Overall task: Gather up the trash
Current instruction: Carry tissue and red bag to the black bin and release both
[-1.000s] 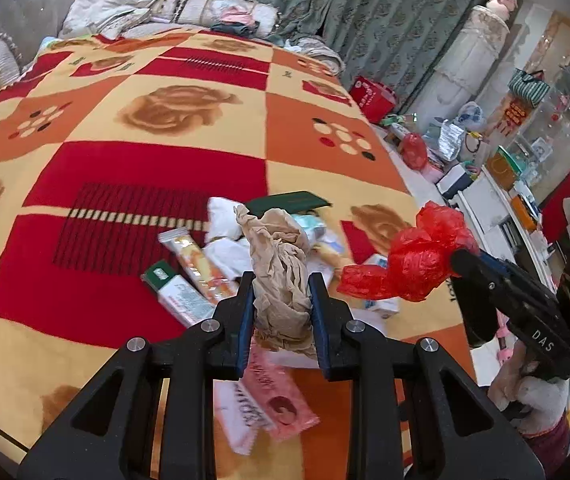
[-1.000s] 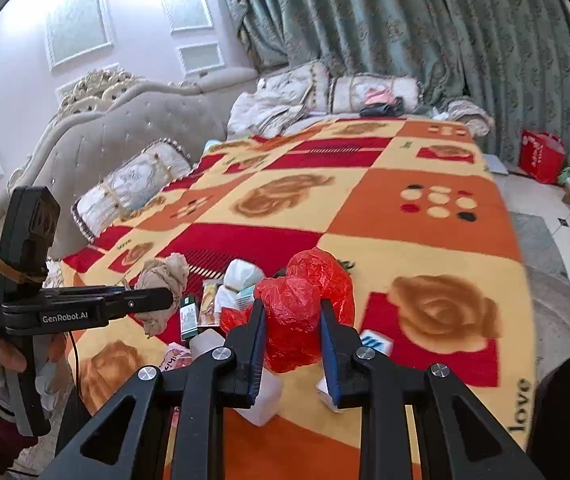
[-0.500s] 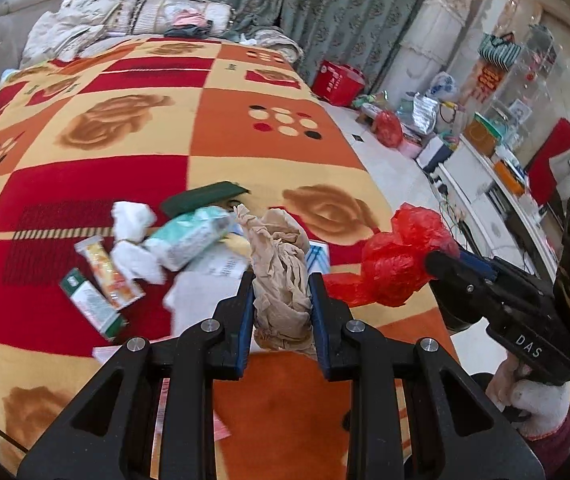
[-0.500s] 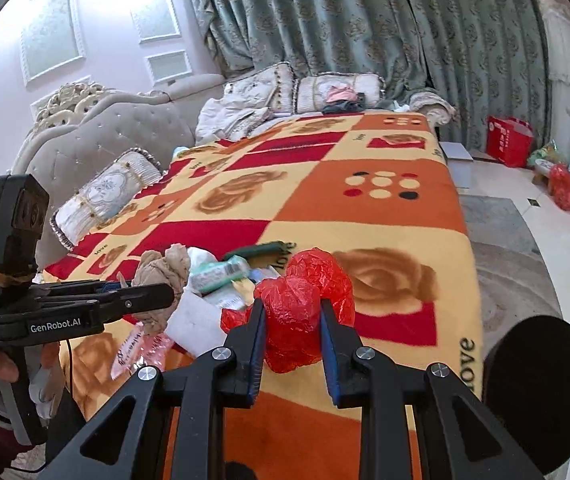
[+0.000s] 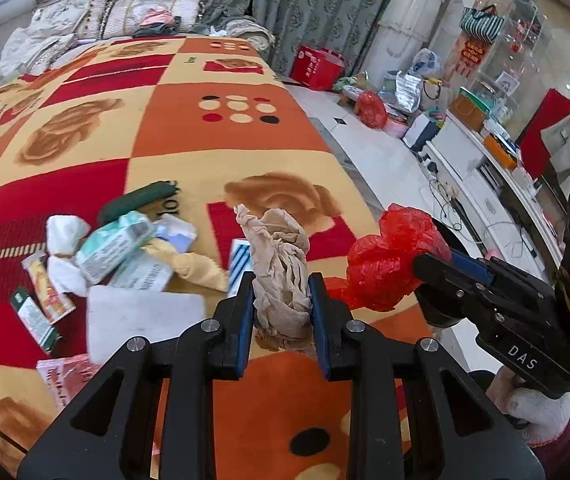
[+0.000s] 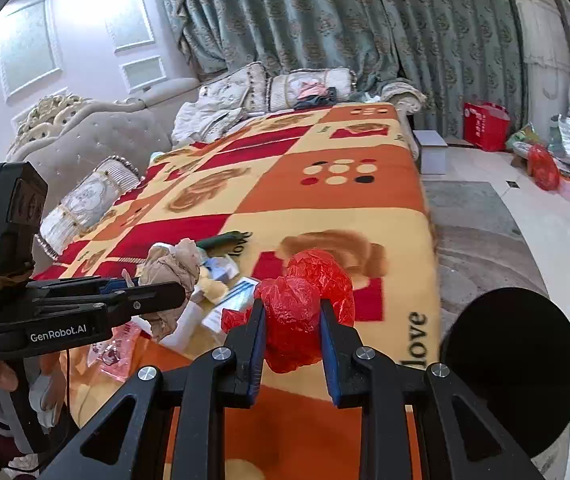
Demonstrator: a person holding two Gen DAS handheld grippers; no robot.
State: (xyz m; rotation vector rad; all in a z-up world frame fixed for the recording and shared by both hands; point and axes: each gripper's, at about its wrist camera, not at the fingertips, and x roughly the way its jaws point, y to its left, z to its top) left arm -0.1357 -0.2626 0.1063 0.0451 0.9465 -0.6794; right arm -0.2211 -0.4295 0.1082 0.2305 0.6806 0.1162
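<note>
My left gripper [image 5: 281, 284] is shut on a crumpled brown paper wad [image 5: 279, 256], held above the patterned bed blanket [image 5: 221, 140]. My right gripper [image 6: 291, 312] is shut on a crumpled red plastic bag [image 6: 305, 300]. In the left wrist view the red plastic bag [image 5: 389, 264] hangs just right of the paper, gripped by the right gripper [image 5: 431, 270]. In the right wrist view the left gripper [image 6: 173, 290] and its brown paper wad [image 6: 173, 268] sit to the left. A round black bin opening [image 6: 511, 372] lies beside the bed at the lower right.
Loose trash lies on the blanket: a white tissue [image 5: 65, 230], a pale green packet [image 5: 113, 246], a white pad [image 5: 145, 316], an orange snack wrapper [image 5: 47, 284], a pink wrapper [image 5: 65, 376]. A white cabinet [image 5: 485, 184] and cluttered floor lie right of the bed.
Both grippers have travelled together toward the bed's right edge, still gripping their loads. The trash pile has slid left in view, and the black bin has come into the right wrist view.
</note>
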